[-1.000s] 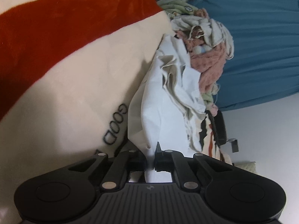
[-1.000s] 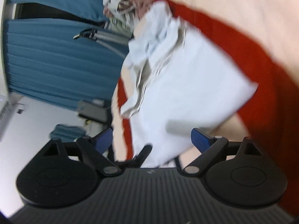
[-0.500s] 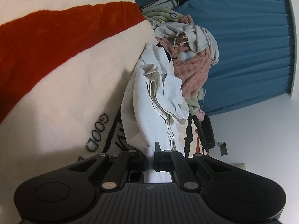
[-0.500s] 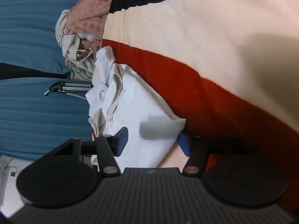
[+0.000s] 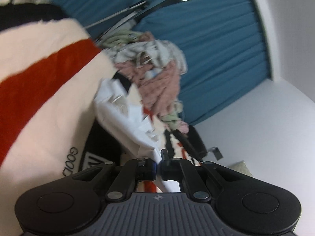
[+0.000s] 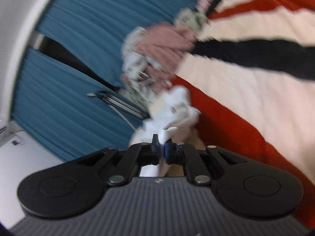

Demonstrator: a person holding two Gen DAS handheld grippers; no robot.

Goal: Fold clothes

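Observation:
A white garment (image 5: 126,122) stretches from the clothes pile toward me over the striped blanket. My left gripper (image 5: 159,166) is shut on one edge of it, the cloth pinched between the jaws. In the right wrist view the same white garment (image 6: 173,110) is bunched, and my right gripper (image 6: 161,150) is shut on another edge of it. Both views are blurred by motion.
A cream, red and black striped blanket (image 5: 39,90) covers the surface; it also shows in the right wrist view (image 6: 246,98). A pile of pink and patterned clothes (image 5: 157,74) lies at the far edge (image 6: 157,51). Blue curtains (image 5: 216,49) and a metal stand (image 6: 118,102) stand behind.
My right gripper was open around the white garment and has shut on its edge. Both grippers have pulled back and lifted, and the garment is drawn out from the pile.

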